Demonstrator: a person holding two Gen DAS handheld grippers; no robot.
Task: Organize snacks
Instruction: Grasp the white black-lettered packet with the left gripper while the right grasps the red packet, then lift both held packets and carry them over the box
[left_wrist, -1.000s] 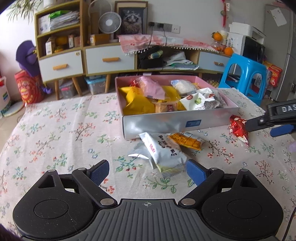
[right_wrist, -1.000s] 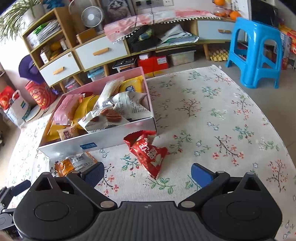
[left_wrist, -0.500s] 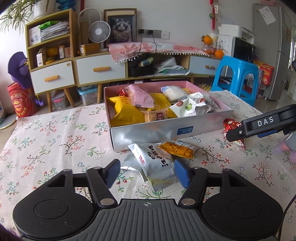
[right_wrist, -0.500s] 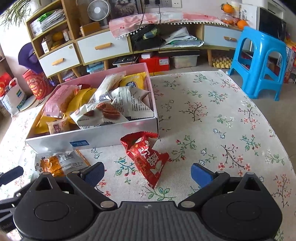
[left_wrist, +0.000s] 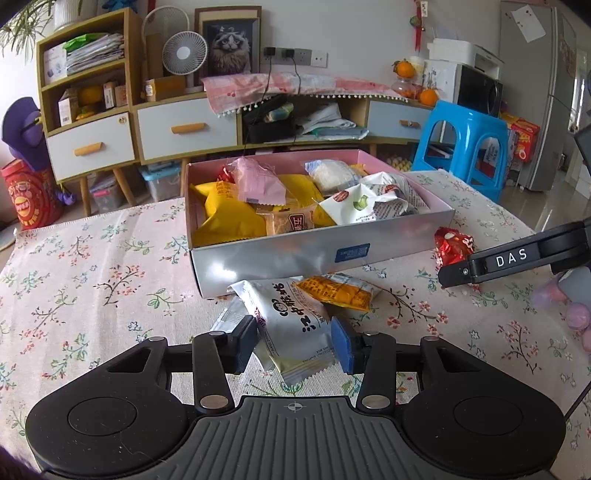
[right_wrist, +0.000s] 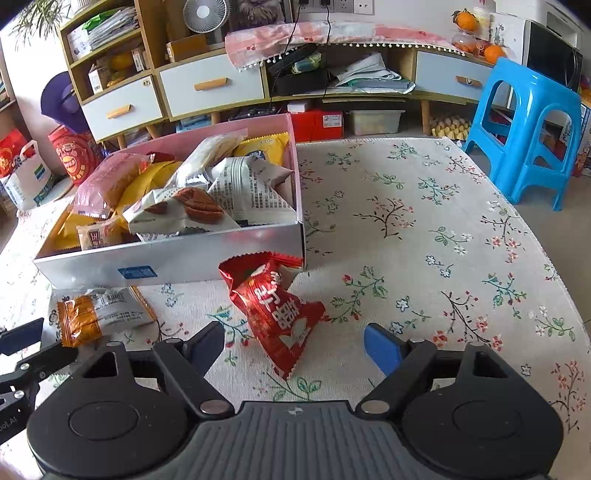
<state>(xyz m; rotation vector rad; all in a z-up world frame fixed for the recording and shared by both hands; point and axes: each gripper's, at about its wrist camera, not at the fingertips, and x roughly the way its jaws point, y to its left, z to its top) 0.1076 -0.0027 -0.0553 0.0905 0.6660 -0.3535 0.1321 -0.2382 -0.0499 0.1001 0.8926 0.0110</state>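
A silver box with a pink inside (left_wrist: 295, 254) holds several snack packs. In front of it lie a white packet with black characters (left_wrist: 291, 321) and an orange packet (left_wrist: 338, 291). My left gripper (left_wrist: 293, 345) has closed onto the white packet's sides. A red packet (right_wrist: 275, 306) lies by the box's right corner (right_wrist: 301, 236). My right gripper (right_wrist: 295, 345) is open around its near end without touching it. The right gripper's arm also shows in the left wrist view (left_wrist: 517, 258), beside the red packet (left_wrist: 452, 245).
The floral tablecloth (right_wrist: 424, 229) covers a round table whose edge curves off at the right. A blue stool (right_wrist: 528, 125) stands beyond it. Drawers and shelves (left_wrist: 147, 125) line the back wall. The orange packet shows at the left in the right wrist view (right_wrist: 99, 314).
My left gripper's fingers have closed from wide open onto the white packet. My right gripper has moved closer to the red packet and its fingers have narrowed a little.
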